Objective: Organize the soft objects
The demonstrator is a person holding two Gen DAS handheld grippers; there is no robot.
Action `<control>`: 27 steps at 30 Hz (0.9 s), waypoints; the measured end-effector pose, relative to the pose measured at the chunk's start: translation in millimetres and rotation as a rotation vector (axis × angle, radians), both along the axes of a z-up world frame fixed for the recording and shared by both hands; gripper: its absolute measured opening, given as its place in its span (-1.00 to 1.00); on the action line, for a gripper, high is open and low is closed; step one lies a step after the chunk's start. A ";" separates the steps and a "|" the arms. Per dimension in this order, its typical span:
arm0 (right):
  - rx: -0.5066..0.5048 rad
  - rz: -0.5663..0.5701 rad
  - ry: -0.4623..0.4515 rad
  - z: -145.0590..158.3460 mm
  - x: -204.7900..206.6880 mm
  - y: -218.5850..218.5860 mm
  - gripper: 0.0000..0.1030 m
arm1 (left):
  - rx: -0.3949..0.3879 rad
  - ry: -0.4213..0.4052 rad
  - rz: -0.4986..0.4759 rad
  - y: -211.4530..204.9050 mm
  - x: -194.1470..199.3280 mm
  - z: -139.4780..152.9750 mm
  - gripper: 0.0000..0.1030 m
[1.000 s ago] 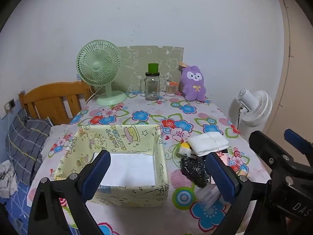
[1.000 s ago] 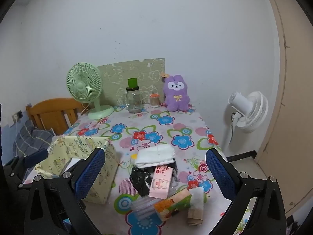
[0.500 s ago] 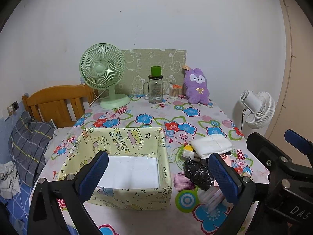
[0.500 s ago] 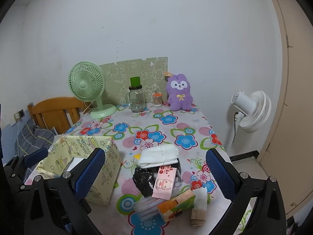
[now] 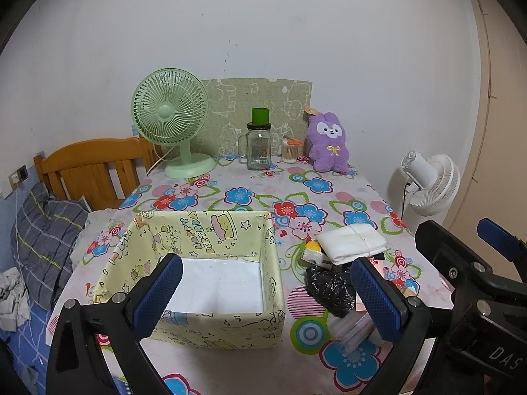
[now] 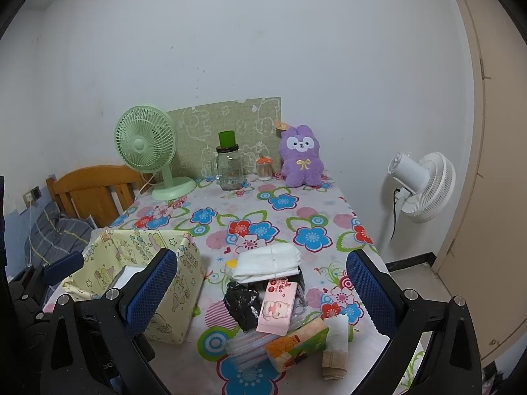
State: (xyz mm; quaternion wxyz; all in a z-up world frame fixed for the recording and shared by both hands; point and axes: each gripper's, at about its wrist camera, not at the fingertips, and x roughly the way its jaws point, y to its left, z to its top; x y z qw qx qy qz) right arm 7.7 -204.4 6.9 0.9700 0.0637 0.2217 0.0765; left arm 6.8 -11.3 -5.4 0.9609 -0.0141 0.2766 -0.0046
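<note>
The tabletop (image 5: 250, 184), under a flowered cloth, carries everything, and the box (image 5: 210, 247) near its front edge serves as the landmark: open-topped, yellow-patterned, with only a white bottom showing inside. Behind the box, against the wall, stand a green fan (image 5: 171, 118), a purple plush rabbit (image 5: 327, 143) and a glass jar (image 5: 259, 146). Just right of the box lies the heap of soft things: a folded white cloth (image 6: 268, 260) on top, a crumpled black bag (image 6: 242, 304), a pink packet (image 6: 276, 306), an orange-green tissue pack (image 6: 296, 345) and a small beige roll (image 6: 336, 363) nearest the front edge. The left hand-held gripper (image 5: 263, 299) hangs above the box with its jaws spread wide and nothing between them; the right hand-held gripper (image 6: 263, 296) hangs over the heap, likewise spread and empty. The risks look to lie in the heap itself. Because the pieces overlap, a closing pinch could catch two at once or drag the pink packet along with the cloth. The slick black bag may slip free, and the roll could be nudged off the tabletop.
</note>
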 end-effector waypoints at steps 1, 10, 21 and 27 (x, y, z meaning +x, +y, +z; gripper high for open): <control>0.000 0.000 0.000 0.3 0.2 -0.2 1.00 | 0.000 0.000 -0.001 0.2 0.4 0.3 0.99; 0.001 -0.002 -0.002 0.1 -1.2 -0.5 1.00 | -0.002 -0.003 -0.001 -0.3 -0.8 1.0 0.99; -0.002 -0.007 0.000 -1.3 -3.4 -2.6 1.00 | -0.010 0.002 -0.009 -1.0 0.0 -0.7 0.98; -0.006 -0.010 -0.001 -1.2 -2.7 -3.9 1.00 | -0.007 -0.005 -0.006 -1.4 0.7 -0.6 0.98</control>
